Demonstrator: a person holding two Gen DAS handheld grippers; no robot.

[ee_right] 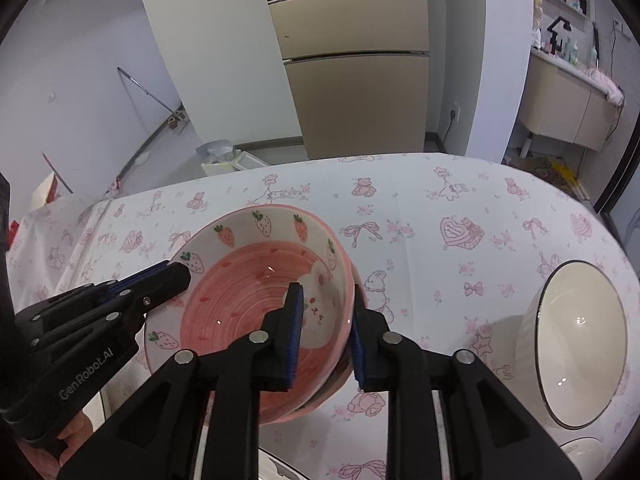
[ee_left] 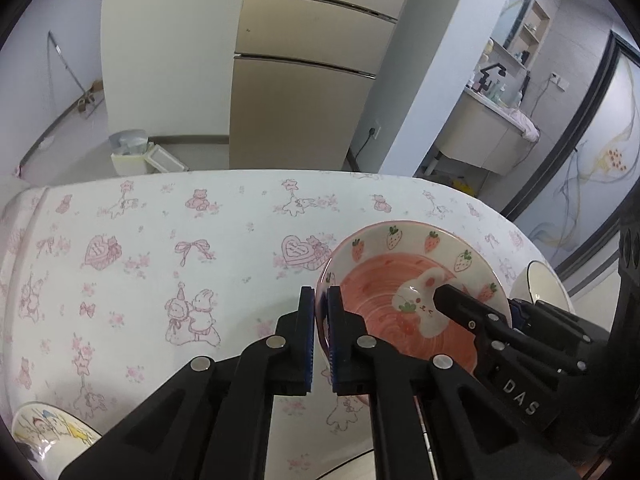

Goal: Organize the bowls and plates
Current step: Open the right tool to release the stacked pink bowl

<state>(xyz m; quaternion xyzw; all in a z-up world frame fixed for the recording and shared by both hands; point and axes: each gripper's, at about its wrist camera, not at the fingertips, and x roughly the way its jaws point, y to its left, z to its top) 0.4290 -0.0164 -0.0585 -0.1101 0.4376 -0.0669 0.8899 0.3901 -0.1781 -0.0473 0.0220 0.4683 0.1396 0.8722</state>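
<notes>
Spanning both views, the table point(ee_left: 160, 240) carries a white cloth printed with pink bears, bows and hearts. Behind it stand a beige fridge point(ee_left: 312, 80) and a white wall; a sink counter point(ee_left: 488, 120) with bottles lies to the right.

A white bowl point(ee_right: 576, 344) with a dark rim rests on the cloth at the right, tilted toward the right wrist camera and well apart from the grippers. A bowl with a cartoon print point(ee_left: 48, 432) shows at the lower left corner of the left wrist view.

The strawberry bowl point(ee_right: 256, 304), pink inside with a rabbit figure and strawberries round its white rim, is over the table near the front edge, tilted, between both grippers. A second rim shows just under its right side, so it appears to sit in another bowl; this cannot be confirmed.

The left gripper point(ee_left: 320, 316) has its jaws pinched on the bowl's left rim, one blue pad on each face of the wall. The right gripper point(ee_right: 326, 332) straddles the right rim, one finger inside, one outside. Its jaws stand slightly spread; the outer pad lies against the wall, while contact of the inner pad cannot be determined.
</notes>
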